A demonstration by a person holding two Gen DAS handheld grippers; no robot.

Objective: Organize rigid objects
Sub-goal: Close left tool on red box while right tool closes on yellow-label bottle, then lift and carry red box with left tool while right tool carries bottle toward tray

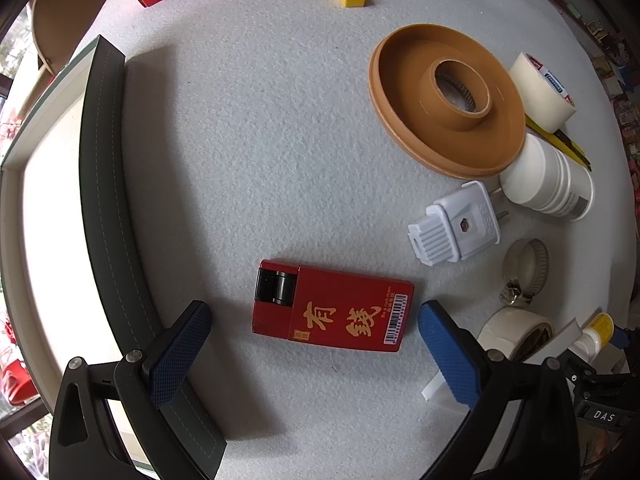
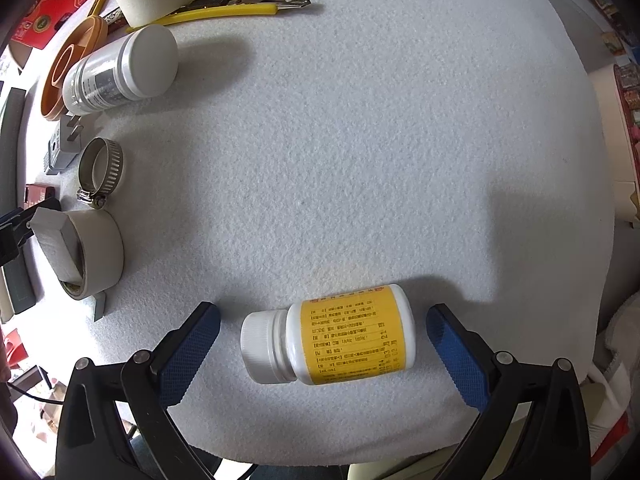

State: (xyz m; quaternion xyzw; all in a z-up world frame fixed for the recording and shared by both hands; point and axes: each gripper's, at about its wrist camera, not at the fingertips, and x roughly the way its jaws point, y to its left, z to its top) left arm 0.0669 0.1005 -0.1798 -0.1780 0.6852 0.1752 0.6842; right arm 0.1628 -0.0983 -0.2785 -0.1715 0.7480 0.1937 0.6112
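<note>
In the left wrist view a red lighter [image 1: 332, 306] with gold characters lies flat on the grey felt, between the fingers of my open left gripper [image 1: 314, 356]; nothing touches it. In the right wrist view a white bottle with a yellow label [image 2: 332, 336] lies on its side, cap to the left, between the fingers of my open right gripper [image 2: 324, 352]. Both grippers are empty.
A dark-rimmed tray [image 1: 104, 184] lies at the left. A brown spool disc [image 1: 444, 100], tape rolls [image 1: 544, 92] [image 2: 92, 256], a white bottle [image 2: 120, 70], a white plug [image 1: 456, 226], a hose clamp [image 2: 100, 170] and a yellow knife [image 2: 240, 4] crowd between the grippers.
</note>
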